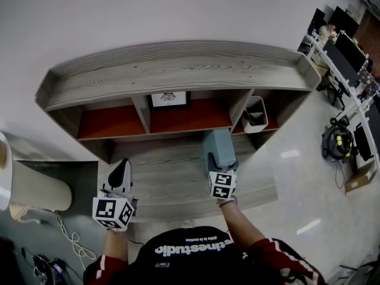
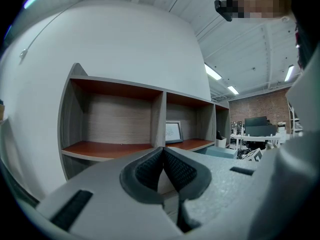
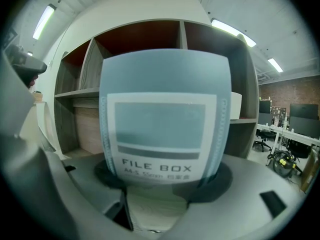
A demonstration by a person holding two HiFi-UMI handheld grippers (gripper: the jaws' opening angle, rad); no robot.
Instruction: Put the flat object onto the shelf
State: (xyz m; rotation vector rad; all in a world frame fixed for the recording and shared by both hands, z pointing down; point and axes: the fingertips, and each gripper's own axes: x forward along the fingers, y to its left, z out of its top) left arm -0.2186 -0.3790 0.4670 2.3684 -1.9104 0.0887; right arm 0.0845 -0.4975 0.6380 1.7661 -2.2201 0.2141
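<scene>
- Faced a grey shelf point(image 1: 178, 70) against a white wall point(image 1: 148, 10), office desks point(image 1: 341, 52) off right.
- Found the blue file box point(image 3: 165, 114) upright on its lower board, between the wide-apart jaws of the right gripper point(image 1: 221, 170).
- Saw the left gripper point(image 2: 163, 154) with jaws together, empty.

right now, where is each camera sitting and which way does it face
Head view: on the person's head, steeply down at the shelf; arms, left hand-held gripper and right hand-held gripper show.
Left gripper view: on the left hand-held gripper, facing the shelf; its closed jaws show.
Right gripper view: on the right hand-held gripper, facing the file box between its jaws.
Shared: head and left gripper views both show the picture frame.
</scene>
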